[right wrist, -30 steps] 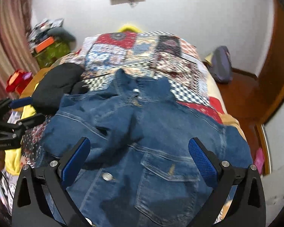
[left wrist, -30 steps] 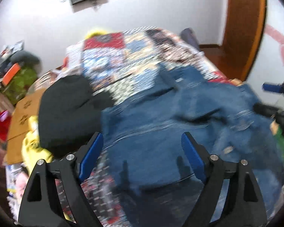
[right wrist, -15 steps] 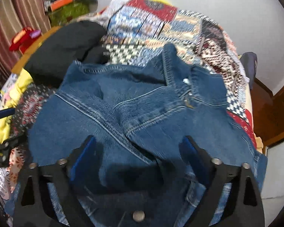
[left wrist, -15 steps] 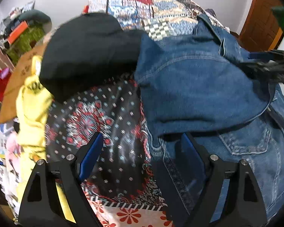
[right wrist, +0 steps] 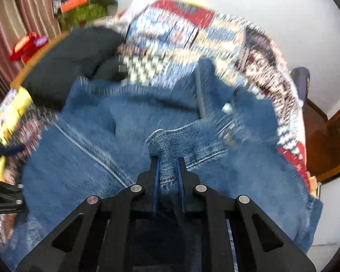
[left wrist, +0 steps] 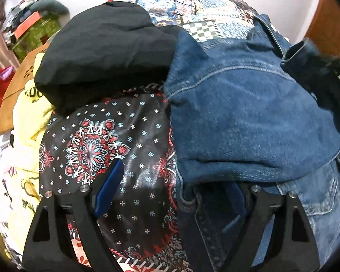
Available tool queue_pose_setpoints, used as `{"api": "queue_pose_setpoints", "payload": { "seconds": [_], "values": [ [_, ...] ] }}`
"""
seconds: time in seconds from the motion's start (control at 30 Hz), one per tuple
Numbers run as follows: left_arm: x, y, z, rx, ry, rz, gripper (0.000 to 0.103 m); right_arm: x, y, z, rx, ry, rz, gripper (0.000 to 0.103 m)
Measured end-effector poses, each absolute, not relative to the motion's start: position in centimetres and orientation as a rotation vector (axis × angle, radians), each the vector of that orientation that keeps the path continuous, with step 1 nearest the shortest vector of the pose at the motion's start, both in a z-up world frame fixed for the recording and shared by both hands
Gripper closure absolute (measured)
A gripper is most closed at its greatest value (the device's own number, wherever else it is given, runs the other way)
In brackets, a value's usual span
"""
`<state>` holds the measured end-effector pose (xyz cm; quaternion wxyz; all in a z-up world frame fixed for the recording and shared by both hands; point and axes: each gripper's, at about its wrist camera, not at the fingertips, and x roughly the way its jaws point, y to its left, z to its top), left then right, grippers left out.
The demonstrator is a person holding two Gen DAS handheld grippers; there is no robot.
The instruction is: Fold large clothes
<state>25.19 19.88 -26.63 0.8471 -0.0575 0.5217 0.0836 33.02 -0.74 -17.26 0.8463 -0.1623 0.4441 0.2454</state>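
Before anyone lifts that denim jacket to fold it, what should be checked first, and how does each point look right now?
1. Right gripper shut on a fold of the denim jacket: ok; its jaws have just been closing.
2. Left gripper gripping denim: not ok, open, with the jacket's edge between its fingers.
3. Black garment clear of the jacket: not ok, it touches the jacket's edge.
4. How much cloth the right gripper holds: cannot tell.
5. Jacket lying flat: not ok, bunched.

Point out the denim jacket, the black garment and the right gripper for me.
denim jacket [left wrist: 249, 117]: left wrist view, folded-over panel.
black garment [left wrist: 106, 45]: left wrist view, middle of the heap.
right gripper [right wrist: 168, 165]: right wrist view, between the fingertips, on pinched denim.
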Motion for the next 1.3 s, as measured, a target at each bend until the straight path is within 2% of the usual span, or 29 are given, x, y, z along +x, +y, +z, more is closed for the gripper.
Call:
{"api": "queue_pose_setpoints", "payload": {
  "seconds": [0.33,0.43,0.57,1.03,1.3],
  "values": [
    [24.8,18.4,-23.9,-0.075,1.045,0.197,0.019,33.7,-9.2,-4.4,-0.142,0.667,0.460,0.091],
    [25.1,17.4,-23.6,-0.062,1.034,0.195,0.019,33.3,-11.4,-3.2,-0.108,0.629,0.442,0.091],
    [25.4,15.9,-24.1,-0.027,1.046,0.205,0.019,33.2,-13.9,-5.2,-0.073,0.664,0.415,0.091],
    [24.4,15.7,-25.9,0.002,1.101,0.215,0.019,31.4,-23.0,-20.5,0.111,1.035,0.305,0.091],
    [23.3,14.3,-23.2,0.027,1.051,0.129,0.019,30.1,-25.0,-23.0,0.183,1.078,0.274,0.091]
  ]
}}
